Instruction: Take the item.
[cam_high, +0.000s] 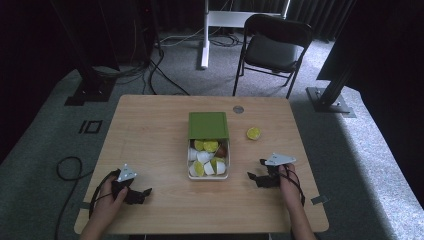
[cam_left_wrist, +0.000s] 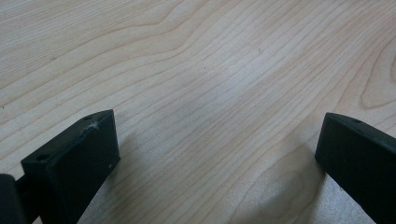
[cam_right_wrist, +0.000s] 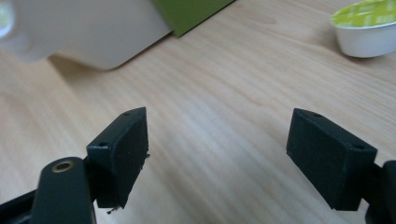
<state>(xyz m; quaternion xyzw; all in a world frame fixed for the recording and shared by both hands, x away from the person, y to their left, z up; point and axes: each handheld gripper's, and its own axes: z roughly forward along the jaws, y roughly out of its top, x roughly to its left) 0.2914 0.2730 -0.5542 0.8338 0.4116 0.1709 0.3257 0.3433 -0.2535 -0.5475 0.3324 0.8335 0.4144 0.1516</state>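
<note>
On the pale wooden table (cam_high: 150, 130), both the left gripper (cam_high: 141, 195) and right gripper (cam_high: 256, 170) gape empty. The box of cups (cam_high: 208, 159) sits ahead-left of the right jaws, a lone cup (cam_right_wrist: 369, 29) ahead-right. Grey carpet (cam_high: 380, 165) and a chair (cam_high: 274, 47) lie beyond.

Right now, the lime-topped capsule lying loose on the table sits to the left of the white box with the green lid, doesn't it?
Not quite: the lime-topped capsule lies loose on the table to the right of the white box, beside its green lid, on the side of the right hand-held gripper. The high view shows this.
</note>
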